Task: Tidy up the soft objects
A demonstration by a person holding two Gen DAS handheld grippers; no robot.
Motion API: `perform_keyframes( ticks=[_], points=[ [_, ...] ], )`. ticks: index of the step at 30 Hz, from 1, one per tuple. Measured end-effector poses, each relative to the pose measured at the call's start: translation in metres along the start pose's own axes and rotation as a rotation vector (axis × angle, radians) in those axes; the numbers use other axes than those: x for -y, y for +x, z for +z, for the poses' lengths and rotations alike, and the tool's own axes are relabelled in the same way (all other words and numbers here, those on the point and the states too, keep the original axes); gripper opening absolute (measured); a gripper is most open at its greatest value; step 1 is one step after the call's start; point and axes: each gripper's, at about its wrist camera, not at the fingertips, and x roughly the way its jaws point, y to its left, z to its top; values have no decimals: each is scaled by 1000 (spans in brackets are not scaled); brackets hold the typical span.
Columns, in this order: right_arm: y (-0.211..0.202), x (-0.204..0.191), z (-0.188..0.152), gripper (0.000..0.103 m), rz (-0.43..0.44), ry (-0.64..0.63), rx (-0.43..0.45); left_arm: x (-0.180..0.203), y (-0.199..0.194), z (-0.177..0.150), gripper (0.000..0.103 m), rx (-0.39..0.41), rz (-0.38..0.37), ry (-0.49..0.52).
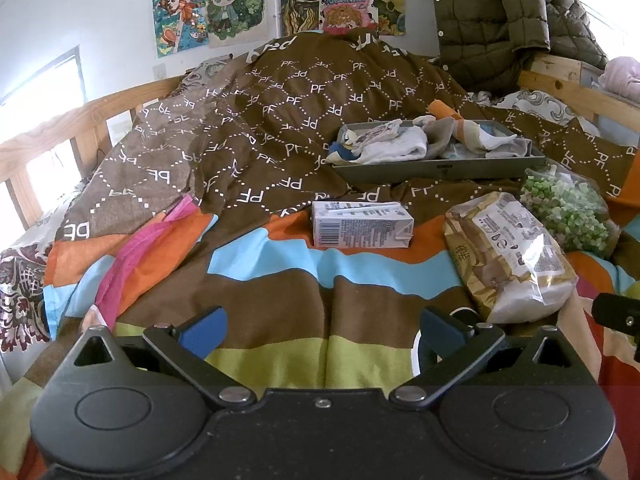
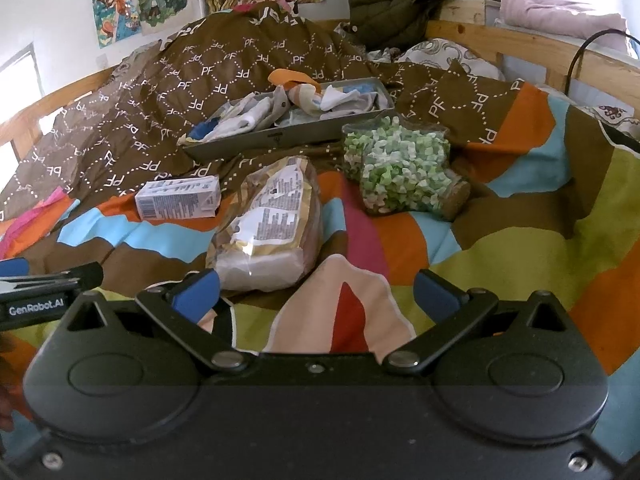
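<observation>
A grey tray (image 1: 440,169) (image 2: 280,136) full of socks and small cloths (image 1: 400,144) (image 2: 256,118) lies on the bed. In front of it lie a white carton (image 1: 362,225) (image 2: 178,197), a gold-and-clear bread bag (image 1: 508,256) (image 2: 272,228) and a clear bag of green and white pieces (image 1: 568,208) (image 2: 400,168). My left gripper (image 1: 322,330) is open and empty, low over the striped bedspread, short of the carton. My right gripper (image 2: 316,290) is open and empty, just short of the bread bag.
A brown patterned duvet (image 1: 280,112) is heaped at the back. A wooden bed rail (image 1: 80,116) runs along the left, another rail (image 2: 520,46) on the right. An olive padded jacket (image 1: 500,16) hangs at the back right. The left gripper's tip (image 2: 40,280) shows at the right view's left edge.
</observation>
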Motion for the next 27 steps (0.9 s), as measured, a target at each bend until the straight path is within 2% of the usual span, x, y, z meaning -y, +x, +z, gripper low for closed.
perform_keyframes(
  ticks=[27],
  points=[
    [7,5,1,102,-3,-6,-7,3,-1,-3,102,-8,-11,12]
  ],
)
